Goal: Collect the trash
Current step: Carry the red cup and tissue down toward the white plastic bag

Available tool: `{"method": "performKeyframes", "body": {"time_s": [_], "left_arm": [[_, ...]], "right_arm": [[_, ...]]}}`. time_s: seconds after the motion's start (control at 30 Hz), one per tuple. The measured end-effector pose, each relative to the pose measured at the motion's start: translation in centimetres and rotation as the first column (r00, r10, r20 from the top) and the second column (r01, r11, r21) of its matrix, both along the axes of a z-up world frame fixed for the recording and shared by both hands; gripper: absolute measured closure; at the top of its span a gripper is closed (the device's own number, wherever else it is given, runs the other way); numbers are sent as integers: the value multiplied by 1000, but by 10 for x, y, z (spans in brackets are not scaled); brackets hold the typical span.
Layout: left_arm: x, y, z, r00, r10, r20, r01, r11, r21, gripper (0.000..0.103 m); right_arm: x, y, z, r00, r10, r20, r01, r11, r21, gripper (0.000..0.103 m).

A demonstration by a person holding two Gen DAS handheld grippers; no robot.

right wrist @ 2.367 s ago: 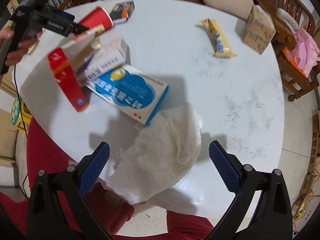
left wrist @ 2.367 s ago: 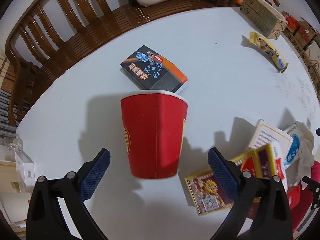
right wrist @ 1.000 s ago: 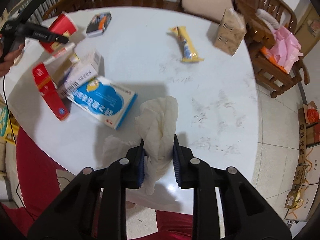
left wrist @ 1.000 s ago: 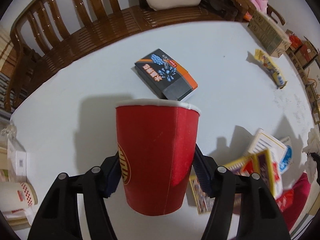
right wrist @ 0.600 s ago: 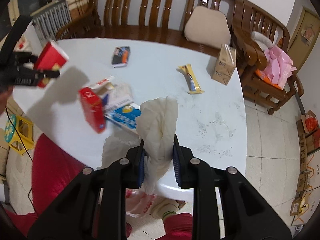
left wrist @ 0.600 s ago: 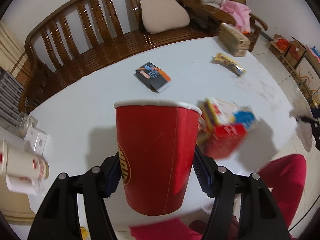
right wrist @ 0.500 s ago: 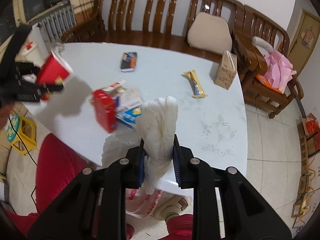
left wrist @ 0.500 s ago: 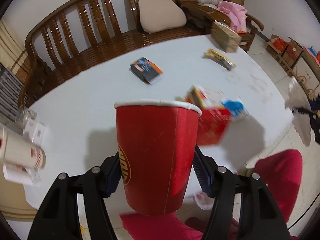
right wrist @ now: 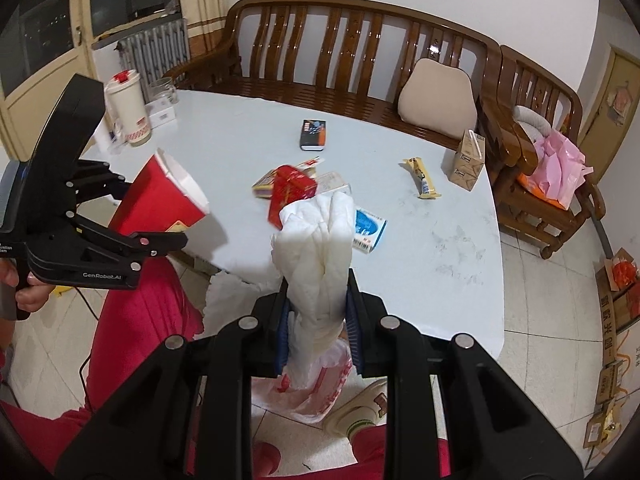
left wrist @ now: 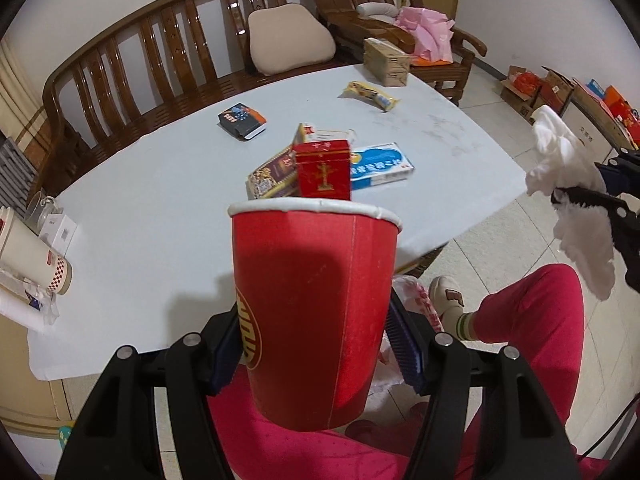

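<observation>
**Two pieces lifted, neither binned yet, table only part cleared**

Nearest first. Left gripper point(left wrist: 316, 350) is clamped on the red paper cup point(left wrist: 314, 312), pads pressing both sides, cup upright and off the table point(left wrist: 140, 216). Right gripper point(right wrist: 318, 322) is closed tight on the white crumpled tissue point(right wrist: 320, 240), which sticks up above the jaws and hangs below them. Both are held in the air over the person's lap, red trousers point(right wrist: 140, 320), at the near table edge.

Below the right gripper, on the floor by a slippered foot, sits a thin plastic bag w/ red print point(right wrist: 320, 388). I judge that's the trash bag, but its mouth is hard to read, so can't tell if anything's in it.

Progress, as I judge it: 2 items picked up, 0 dropped. Next is prob. lowering both into the bag.

Left on the table, going outward:
- cluster of boxes mid-table: red box point(left wrist: 323, 170), blue-and-white box point(left wrist: 380, 164), and abt 2 more behind/under; exact count unclear, they overlap
- 1 dark box w/ orange edge point(left wrist: 242, 120)
- 1 yellow snack wrapper point(left wrist: 372, 96)
- 1 brown carton point(left wrist: 386, 60) at the far edge

Left side of table: 1 tall white cup w/ checker band point(left wrist: 34, 254) and some clear items; can't tell if trash.

Beyond: wooden bench point(right wrist: 360, 40) w/ 1 beige cushion.
</observation>
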State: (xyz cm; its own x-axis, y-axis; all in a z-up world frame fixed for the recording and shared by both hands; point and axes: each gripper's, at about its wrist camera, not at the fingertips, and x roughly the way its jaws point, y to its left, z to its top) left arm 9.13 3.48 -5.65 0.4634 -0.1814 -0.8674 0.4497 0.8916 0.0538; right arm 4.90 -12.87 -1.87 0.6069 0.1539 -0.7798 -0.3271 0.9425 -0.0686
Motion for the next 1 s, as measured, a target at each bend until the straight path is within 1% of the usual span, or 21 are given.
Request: {"method": "performKeyframes", "body": {"time_s": [0.2,0.53,0.83,1.0], "left_arm": [[-25,-3,-3,1000,-13,12,13,1000,2,41],[-51,-16,-28,999,-26,-19,26,1000,-8,41],[-49,-28,-66,995,-37,-93,33,998,-44,41],[-48,-34,-90,992,-37,-122,35,999,-20,41]], "right_arm": [[-26,5,-3,1000,10,1,-10,1000,-14,79],[-44,13,-35,999,24,-49,-24,1000,2,79],[-42,12,-69,995,1,-99,0,1000,13,79],[-38,8,-89,993,-16,-120,17,1000,0,79]]}}
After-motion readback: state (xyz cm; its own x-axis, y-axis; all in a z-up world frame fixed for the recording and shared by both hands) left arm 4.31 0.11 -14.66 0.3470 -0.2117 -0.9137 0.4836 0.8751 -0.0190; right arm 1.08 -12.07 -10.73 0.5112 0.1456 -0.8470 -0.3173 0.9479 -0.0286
